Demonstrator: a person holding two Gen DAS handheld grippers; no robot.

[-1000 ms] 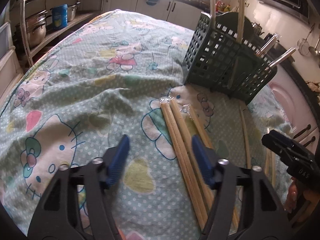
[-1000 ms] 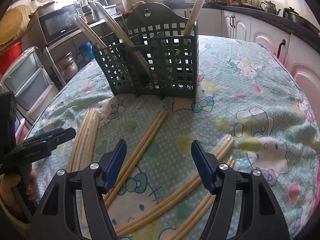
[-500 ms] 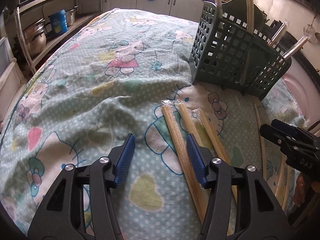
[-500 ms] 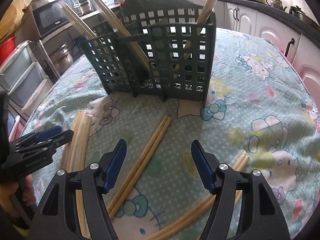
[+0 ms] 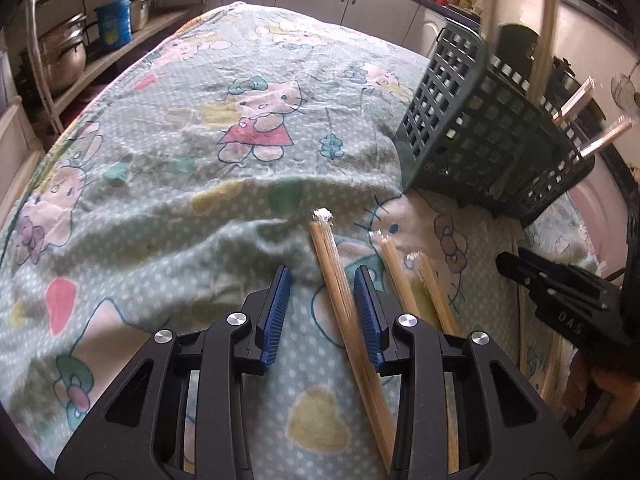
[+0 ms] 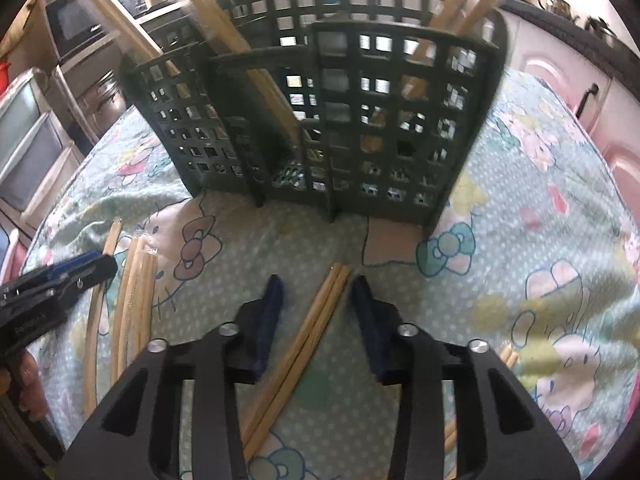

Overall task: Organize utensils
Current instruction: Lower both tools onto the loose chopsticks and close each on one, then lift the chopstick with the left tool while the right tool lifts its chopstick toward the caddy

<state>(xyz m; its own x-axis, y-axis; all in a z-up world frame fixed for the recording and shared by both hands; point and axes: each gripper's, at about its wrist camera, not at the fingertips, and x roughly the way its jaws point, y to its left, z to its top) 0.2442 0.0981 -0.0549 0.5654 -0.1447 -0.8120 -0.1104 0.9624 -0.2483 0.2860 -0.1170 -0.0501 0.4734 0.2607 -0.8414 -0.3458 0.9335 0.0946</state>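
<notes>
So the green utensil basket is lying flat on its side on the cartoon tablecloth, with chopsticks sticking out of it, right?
Not quite. The right wrist view shows the green utensil basket standing upright on the cartoon tablecloth, not on its side. Chopsticks do stick out of it.

Both my wrist cams sit low, close over the tablecloth (image 5: 168,184), pitched steeply down. Left cam has the utensil basket (image 5: 476,136) at 2 o'clock; right cam (image 6: 340,120) at 12, v. near. Shared: basket, cloth.
</notes>
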